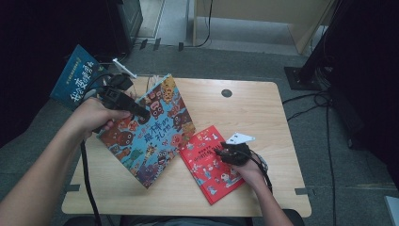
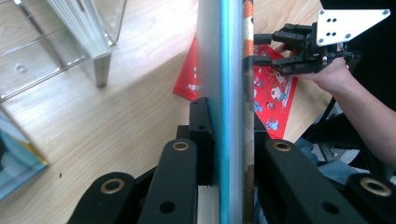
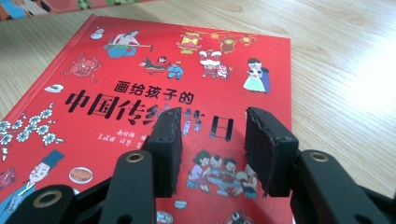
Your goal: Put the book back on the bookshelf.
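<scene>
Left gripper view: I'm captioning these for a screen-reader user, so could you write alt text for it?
The left gripper clamps a blue-spined picture book edge-on between its black jaws above a wooden table. Beyond it, a red book lies flat, with the right gripper over it.

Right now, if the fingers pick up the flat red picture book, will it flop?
Probably not: the red hardcover picture book lies flat with crisp, straight edges, so likely stiff. Its glossy cover may slip. The right gripper hovers open above it.
</scene>
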Available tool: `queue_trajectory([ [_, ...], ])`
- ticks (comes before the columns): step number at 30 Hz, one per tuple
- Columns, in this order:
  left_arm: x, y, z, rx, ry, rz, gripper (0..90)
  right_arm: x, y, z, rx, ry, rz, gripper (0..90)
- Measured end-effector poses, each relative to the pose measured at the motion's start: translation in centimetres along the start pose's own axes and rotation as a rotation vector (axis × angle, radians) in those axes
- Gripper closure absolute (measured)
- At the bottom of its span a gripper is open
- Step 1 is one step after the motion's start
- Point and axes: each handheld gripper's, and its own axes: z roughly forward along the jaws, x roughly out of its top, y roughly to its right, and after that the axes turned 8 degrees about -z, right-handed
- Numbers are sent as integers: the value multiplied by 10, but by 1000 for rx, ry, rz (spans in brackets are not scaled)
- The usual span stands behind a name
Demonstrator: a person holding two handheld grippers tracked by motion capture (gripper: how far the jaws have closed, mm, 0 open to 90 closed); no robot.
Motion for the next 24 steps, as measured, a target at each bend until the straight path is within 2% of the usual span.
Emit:
queue_trajectory([
  [10, -19, -15, -16, 9, 30, -39, 812, 1, 1, 6, 9, 8, -10, 563],
  [13, -25, -20, -20, 9, 39, -56, 812, 4, 3, 6, 18, -12, -8, 551],
  [16, -30, -25, -24, 14, 45, -68, 811, 4, 4, 8, 13, -10, -14, 550],
  [24, -45, -41, -37, 25, 72, -107, 811, 5, 5, 9, 20, -8, -20, 539],
])
